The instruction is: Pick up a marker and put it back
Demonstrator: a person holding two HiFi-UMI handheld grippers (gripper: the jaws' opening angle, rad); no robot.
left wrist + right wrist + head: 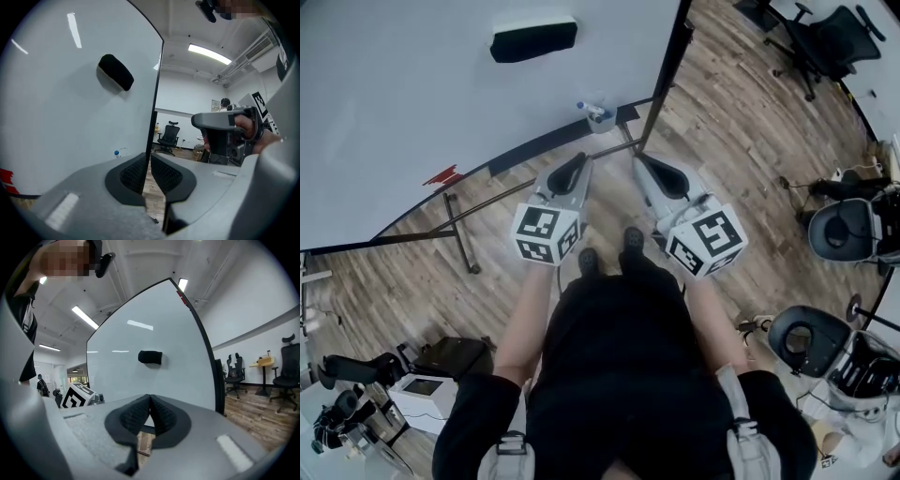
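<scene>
Expect a probably light, stiff, slick-barrelled blue-capped plastic marker (594, 112), sitting far ahead at the large white whiteboard's (412, 94) lower edge, and pinch it mid-barrel, with left hand-held gripper (577, 161) and right hand-held gripper (642, 161) both pressed together on nothing.

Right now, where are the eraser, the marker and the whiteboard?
eraser (534, 39), head view, middle of its dark body.
marker (592, 112), head view, its middle.
whiteboard (403, 112), head view, bare white surface.
</scene>
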